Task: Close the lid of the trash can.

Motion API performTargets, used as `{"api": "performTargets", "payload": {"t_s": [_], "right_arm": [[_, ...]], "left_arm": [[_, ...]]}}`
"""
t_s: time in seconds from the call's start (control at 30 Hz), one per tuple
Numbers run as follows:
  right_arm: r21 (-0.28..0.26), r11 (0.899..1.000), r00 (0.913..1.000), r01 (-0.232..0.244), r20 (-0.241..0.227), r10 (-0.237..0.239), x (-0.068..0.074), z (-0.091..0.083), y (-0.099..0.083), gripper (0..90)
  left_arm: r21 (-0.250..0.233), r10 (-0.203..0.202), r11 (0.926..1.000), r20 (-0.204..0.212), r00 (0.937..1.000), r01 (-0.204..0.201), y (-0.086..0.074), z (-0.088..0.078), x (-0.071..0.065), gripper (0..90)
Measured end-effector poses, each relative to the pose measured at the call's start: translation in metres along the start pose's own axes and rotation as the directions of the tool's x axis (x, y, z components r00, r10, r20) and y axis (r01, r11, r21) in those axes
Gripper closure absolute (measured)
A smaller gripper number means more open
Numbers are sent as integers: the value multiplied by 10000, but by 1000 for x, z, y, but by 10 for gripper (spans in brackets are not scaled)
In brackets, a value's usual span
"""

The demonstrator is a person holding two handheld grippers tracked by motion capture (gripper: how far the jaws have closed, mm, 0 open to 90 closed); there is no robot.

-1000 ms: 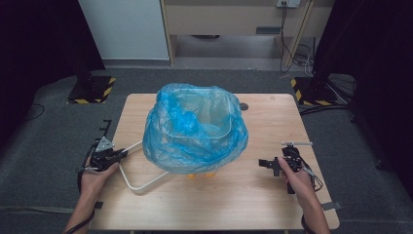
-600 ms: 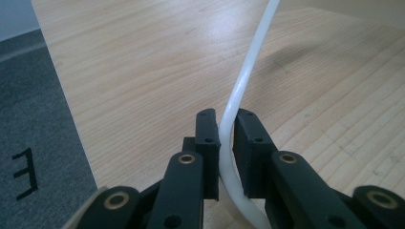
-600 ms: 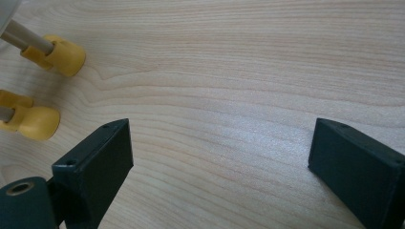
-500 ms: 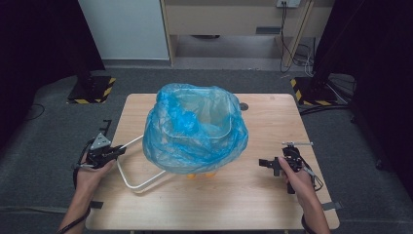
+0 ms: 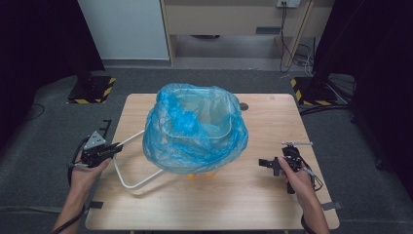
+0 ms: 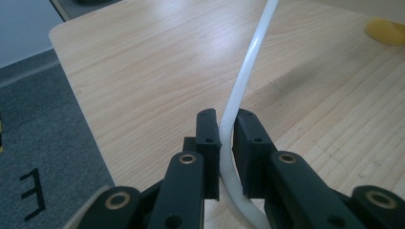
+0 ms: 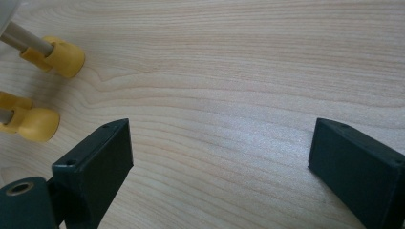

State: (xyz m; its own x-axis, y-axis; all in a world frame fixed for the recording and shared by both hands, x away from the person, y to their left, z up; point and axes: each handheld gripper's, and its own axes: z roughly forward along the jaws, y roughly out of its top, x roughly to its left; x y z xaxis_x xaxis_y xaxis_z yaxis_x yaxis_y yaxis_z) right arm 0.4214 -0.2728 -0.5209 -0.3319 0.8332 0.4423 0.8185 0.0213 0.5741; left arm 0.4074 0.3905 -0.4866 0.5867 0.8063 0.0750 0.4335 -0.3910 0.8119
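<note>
Light wooden table (image 5: 253, 204) stood on dark grey carpet (image 5: 44, 161). Small dark round spot (image 5: 243, 106) sat on the tabletop near the far edge. Two black-and-yellow striped bases (image 5: 92, 90) rested on the floor beyond the table, one to each side. A pale cabinet (image 5: 126, 29) and hanging cables (image 5: 287, 34) were at the back wall.

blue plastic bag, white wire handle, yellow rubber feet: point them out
blue plastic bag (image 5: 195, 131), high view, front of crumpled film
white wire handle (image 6: 243, 76), left gripper view, rod above jaws
yellow rubber feet (image 7: 64, 57), right gripper view, upper cap
</note>
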Motion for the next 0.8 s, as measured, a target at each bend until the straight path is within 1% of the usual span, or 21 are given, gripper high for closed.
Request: {"api": "performTargets", "payload": {"t_s": [0.2, 0.3, 0.43, 0.47, 0.7, 0.8], "right_arm": [[-16, 10000, 10000, -28, -5, 28, 0, 0, 0, 76], [-2, 10000, 10000, 50, 49, -50, 0, 0, 0, 75], [-8, 10000, 10000, 4, 6, -4, 0, 0, 0, 75], [-5, 10000, 10000, 13, 2, -13, 0, 0, 0, 76], [-24, 10000, 10000, 20, -12, -20, 0, 0, 0, 76], [-68, 10000, 10000, -25, -73, 24, -1, 0, -1, 76]], "left_arm": [[-217, 95, 9997, -29, 10000, -95, 4, -9, 2, 808], [-323, 159, 9994, -2, 9999, -159, 5, -14, 4, 808], [-533, 143, 9985, 89, 9999, -138, 7, -20, 6, 808], [-573, 85, 9983, 107, 9999, -79, 8, -20, 7, 808], [-553, -48, 9985, -121, 9999, 41, 15, -19, 19, 808], [-536, 1, 9986, -182, 9998, -11, 19, -16, 23, 808]]}}
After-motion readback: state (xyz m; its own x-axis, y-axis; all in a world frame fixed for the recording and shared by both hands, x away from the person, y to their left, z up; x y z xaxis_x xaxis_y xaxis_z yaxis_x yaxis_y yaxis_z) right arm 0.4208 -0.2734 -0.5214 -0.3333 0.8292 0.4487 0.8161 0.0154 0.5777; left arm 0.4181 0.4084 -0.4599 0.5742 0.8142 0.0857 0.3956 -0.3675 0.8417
